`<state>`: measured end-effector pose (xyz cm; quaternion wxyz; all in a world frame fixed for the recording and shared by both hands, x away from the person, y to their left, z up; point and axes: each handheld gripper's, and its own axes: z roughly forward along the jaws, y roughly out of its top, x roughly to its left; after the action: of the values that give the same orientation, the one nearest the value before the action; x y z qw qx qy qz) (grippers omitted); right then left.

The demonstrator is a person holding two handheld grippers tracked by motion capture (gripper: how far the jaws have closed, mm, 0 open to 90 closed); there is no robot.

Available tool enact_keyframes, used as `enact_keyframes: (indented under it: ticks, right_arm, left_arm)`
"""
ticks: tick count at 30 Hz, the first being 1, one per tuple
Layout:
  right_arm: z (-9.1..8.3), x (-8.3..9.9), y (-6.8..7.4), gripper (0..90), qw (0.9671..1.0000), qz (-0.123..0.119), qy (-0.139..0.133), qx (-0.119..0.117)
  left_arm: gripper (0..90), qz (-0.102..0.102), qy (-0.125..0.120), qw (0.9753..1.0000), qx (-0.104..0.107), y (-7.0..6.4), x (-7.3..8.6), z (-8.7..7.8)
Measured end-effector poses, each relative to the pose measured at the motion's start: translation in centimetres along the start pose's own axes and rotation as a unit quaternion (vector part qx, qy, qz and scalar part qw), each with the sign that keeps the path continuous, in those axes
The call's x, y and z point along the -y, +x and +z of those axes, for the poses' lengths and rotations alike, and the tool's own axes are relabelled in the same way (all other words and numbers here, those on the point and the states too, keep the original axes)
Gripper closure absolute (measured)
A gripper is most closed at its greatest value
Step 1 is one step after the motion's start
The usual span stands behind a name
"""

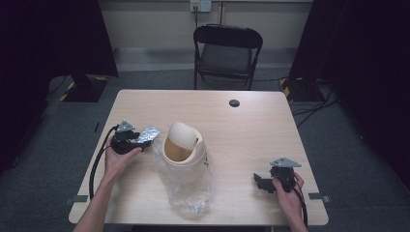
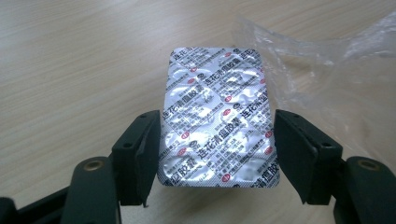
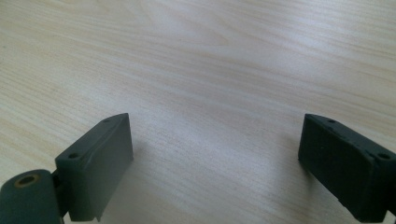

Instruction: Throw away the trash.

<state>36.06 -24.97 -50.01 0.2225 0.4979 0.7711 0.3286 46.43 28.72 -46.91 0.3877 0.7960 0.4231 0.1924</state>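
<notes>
The left gripper (image 2: 217, 149) pinches a foil blister pack (image 2: 217, 116), seemingly mid-carry; next it needs lifting over the swing-lid bin (image 1: 183, 144). The right gripper (image 3: 215, 163) rests spread.

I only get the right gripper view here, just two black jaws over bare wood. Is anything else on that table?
Observer: Yes, a small cream bin with a swing lid stands mid-table, on a clear plastic bag.
Operator: What is the other hand doing?
Observer: The left gripper holds a silver pill pack between its jaws.
Operator: Where is that pack relative to the bin?
Observer: Just left of it, close to the lid.
</notes>
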Motion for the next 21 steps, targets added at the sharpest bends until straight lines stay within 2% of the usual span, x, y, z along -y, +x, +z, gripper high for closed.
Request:
enact_keyframes:
  ticks: [6, 8, 10, 12, 16, 19, 21]
  right_arm:
    - [0.0, 0.0, 0.0, 9.1, 1.0, 0.0, 0.0, 0.0]
    - [0.0, 0.0, 0.0, 9.1, 1.0, 0.0, 0.0, 0.0]
    - [0.0, 0.0, 0.0, 9.1, 1.0, 0.0, 0.0, 0.0]
    - [0.0, 0.0, 0.0, 9.1, 1.0, 0.0, 0.0, 0.0]
    - [0.0, 0.0, 0.0, 9.1, 1.0, 0.0, 0.0, 0.0]
    - [0.0, 0.0, 0.0, 9.1, 1.0, 0.0, 0.0, 0.0]
    - [0.0, 0.0, 0.0, 9.1, 1.0, 0.0, 0.0, 0.0]
  left_arm:
    - [34.1, -0.016, -0.021, 0.9996, 0.005, -0.2, 0.4, -1.1]
    - [34.1, -0.017, -0.025, 0.9995, 0.0, -0.2, 0.6, -1.6]
    - [34.1, -0.015, -0.036, 0.9993, -0.002, -0.3, 0.6, -2.2]
    - [34.1, -0.01, -0.034, 0.9994, -0.003, -0.3, 0.2, -2.7]
    - [34.1, -0.01, -0.046, 0.9989, -0.002, -0.4, -0.1, -3.8]
    - [34.1, 0.008, -0.04, 0.999, -0.016, -0.9, -0.2, -4.5]
    - [34.1, 0.004, -0.047, 0.9988, -0.009, -1.1, -0.3, -5.1]
